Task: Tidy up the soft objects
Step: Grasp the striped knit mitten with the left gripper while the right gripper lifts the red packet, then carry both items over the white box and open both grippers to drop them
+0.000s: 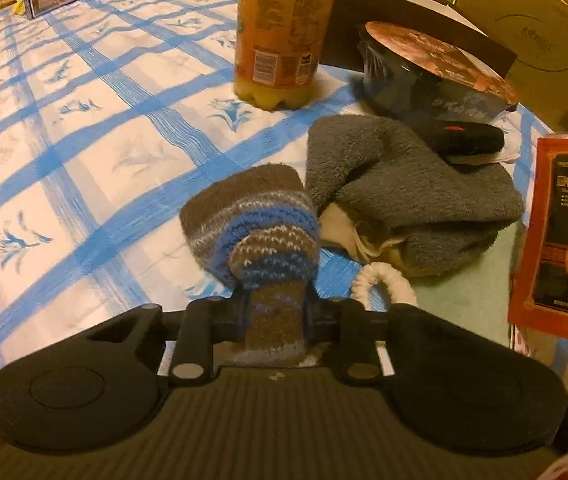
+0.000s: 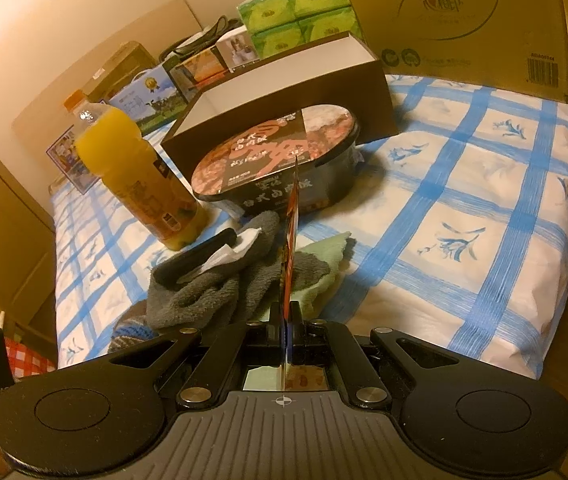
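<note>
Blue-checked bed (image 1: 83,128) carrying clutter | left hand-held gripper (image 1: 275,312) pinching striped knit sock (image 1: 251,220), separating it from grey towel pile (image 1: 404,192) lying just beside, near the bed's near edge | right hand-held gripper (image 2: 286,320) clamping red packet (image 2: 290,256) edge-on above the pile, judged keeping it clear of soft items

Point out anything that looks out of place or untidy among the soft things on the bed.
The grey fleece sock lies crumpled in a heap on a pale green cloth, with a black sock and a white scrap on top. The instant-meal bowl and juice bottle stand right beside the heap.
</note>
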`<action>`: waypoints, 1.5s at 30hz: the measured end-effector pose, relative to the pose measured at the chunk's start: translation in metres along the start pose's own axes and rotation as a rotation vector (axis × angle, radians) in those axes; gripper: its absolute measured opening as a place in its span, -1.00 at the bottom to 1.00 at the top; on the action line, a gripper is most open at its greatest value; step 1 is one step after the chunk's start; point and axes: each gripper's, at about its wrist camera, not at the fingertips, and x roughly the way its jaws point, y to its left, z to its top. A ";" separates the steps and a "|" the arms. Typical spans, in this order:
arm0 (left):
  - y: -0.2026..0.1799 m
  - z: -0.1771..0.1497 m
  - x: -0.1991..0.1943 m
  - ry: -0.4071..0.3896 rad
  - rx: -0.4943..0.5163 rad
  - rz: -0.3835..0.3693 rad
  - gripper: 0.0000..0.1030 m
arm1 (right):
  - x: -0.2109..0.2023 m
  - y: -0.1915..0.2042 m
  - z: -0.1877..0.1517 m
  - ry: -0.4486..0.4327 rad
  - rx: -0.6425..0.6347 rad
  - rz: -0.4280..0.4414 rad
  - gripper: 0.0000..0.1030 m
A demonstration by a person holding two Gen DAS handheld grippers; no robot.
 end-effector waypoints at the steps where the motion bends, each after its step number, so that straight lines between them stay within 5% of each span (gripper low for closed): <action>1: 0.000 0.000 -0.003 -0.006 0.007 0.010 -0.60 | -0.001 0.000 0.000 -0.003 0.000 0.001 -0.98; 13: 0.007 -0.005 -0.066 -0.108 0.059 0.049 -0.61 | -0.032 0.010 0.002 -0.065 0.000 0.054 -0.98; 27: -0.046 -0.003 -0.142 -0.234 0.163 -0.002 -0.61 | -0.084 0.015 0.001 -0.125 0.006 0.129 -0.98; 35: -0.084 0.029 -0.150 -0.268 0.225 -0.035 -0.60 | -0.084 0.008 0.031 -0.130 0.010 0.160 -0.98; 45: -0.119 0.100 -0.116 -0.254 0.256 -0.043 -0.60 | -0.048 -0.009 0.104 -0.123 0.000 0.163 -0.98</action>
